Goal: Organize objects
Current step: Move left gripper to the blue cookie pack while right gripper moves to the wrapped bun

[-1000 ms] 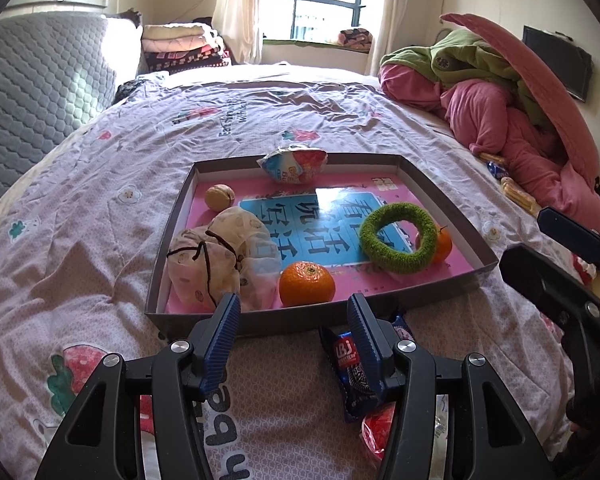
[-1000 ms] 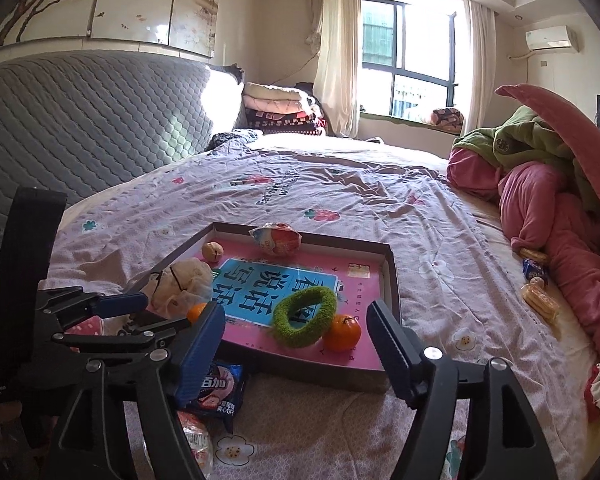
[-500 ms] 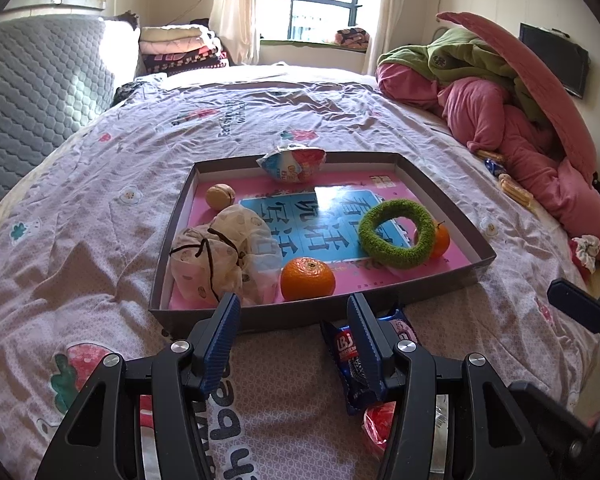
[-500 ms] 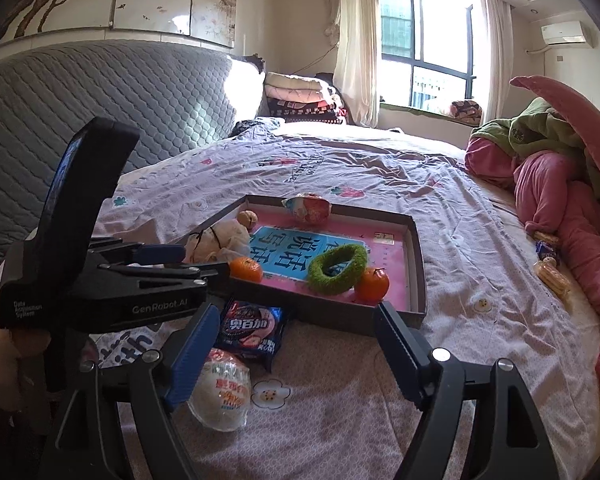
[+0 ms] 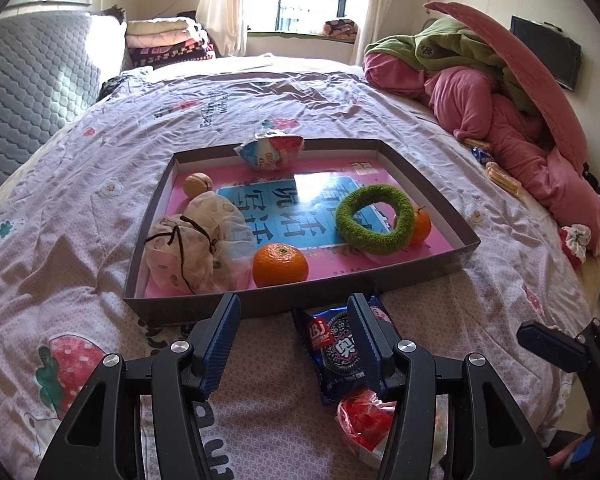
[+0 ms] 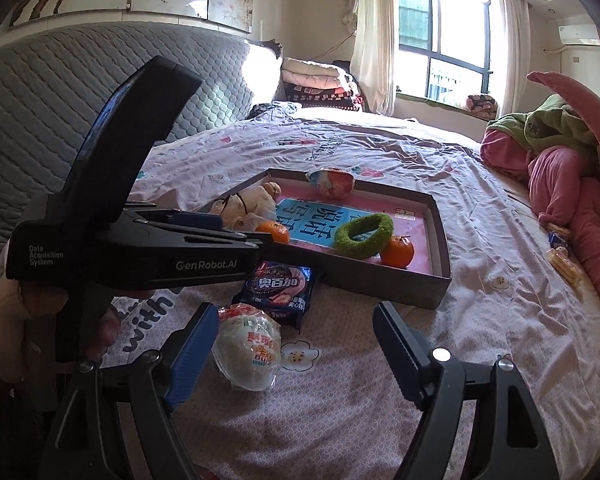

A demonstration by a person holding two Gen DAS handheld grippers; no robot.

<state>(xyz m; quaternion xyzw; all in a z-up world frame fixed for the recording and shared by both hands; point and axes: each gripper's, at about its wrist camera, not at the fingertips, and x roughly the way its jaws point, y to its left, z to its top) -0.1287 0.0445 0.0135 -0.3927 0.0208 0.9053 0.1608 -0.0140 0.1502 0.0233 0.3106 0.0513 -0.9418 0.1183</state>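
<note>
A shallow brown tray [image 5: 420, 270] with a pink floor lies on the bed. It holds an orange [image 5: 280, 265], a green fuzzy ring [image 5: 374, 220], a second orange [image 5: 420, 224], a cloth pouch [image 5: 192, 248], a walnut [image 5: 197, 185] and a snack bag [image 5: 270, 151]. In front of the tray lie a blue cookie packet [image 5: 332, 350] and a red-and-white snack packet [image 5: 366, 420]. My left gripper [image 5: 293, 308] hovers open above them, holding nothing. My right gripper [image 6: 296, 312] is open wide and empty, with the white snack packet [image 6: 248, 354] just inside its left finger.
Pink and green bedding [image 5: 500, 92] is heaped at the right of the bed, with small wrapped snacks [image 5: 500, 176] beside it. A grey quilted headboard [image 6: 80, 92] stands at the left. The black frame of the left tool [image 6: 140, 256] fills the left of the right wrist view.
My right gripper has drawn back and sunk towards the near edge of the bed, its jaws a little wider, bringing the two loose packets into its view. The left gripper has barely moved.
</note>
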